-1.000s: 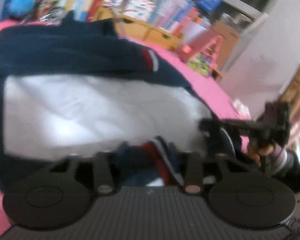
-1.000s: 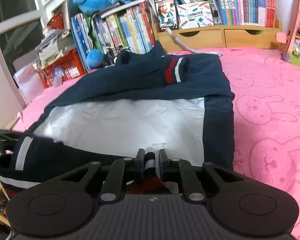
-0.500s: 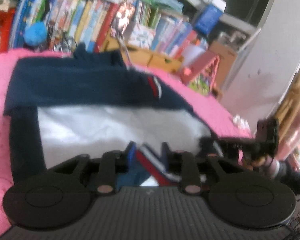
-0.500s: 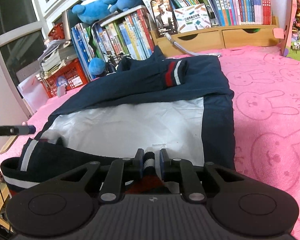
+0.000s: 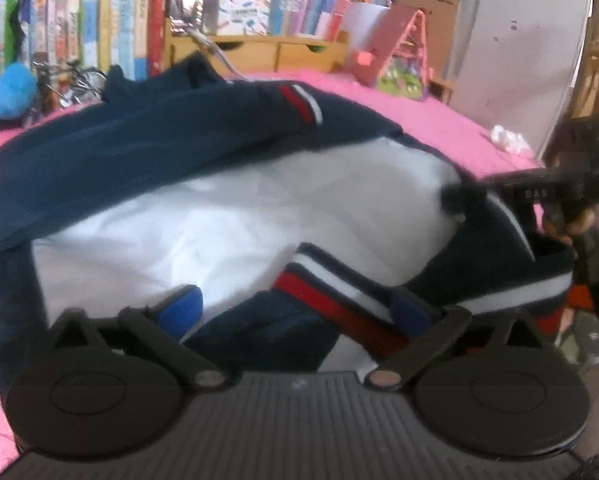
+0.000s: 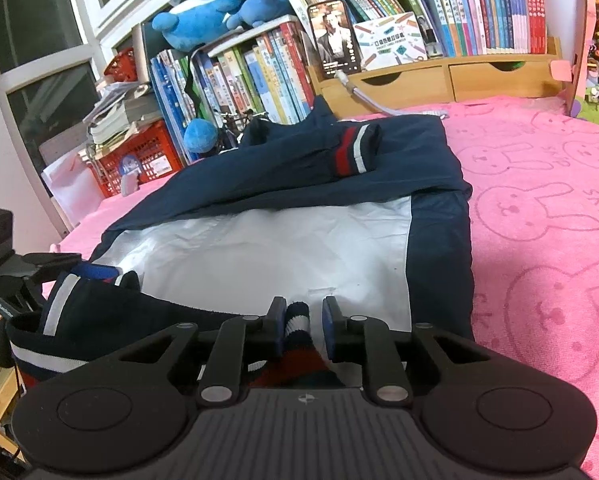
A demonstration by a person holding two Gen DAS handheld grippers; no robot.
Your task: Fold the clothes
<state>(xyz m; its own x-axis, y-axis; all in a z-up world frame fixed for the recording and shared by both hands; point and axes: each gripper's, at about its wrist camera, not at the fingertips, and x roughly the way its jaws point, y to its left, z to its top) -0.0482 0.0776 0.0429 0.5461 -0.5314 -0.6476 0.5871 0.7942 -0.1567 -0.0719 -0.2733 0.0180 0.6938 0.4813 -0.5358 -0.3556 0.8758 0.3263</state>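
A navy jacket lies spread on the pink bunny-print cover, white lining facing up. One sleeve with a red and white cuff is folded across its far part. My left gripper is open, fingers wide apart, and the striped hem lies loosely across the gap. My right gripper is shut on the hem at the jacket's near edge. Each gripper shows in the other's view: the left gripper at the near left corner, the right gripper at the right.
A wooden drawer unit and rows of books line the far edge, with a phone propped up and blue plush toys above. A red crate stands at the left, a pink toy house at the right.
My left gripper has opened its fingers wide, letting go of the striped hem, and its view has swung towards the bookshelf. The right gripper keeps its hold and has barely moved.
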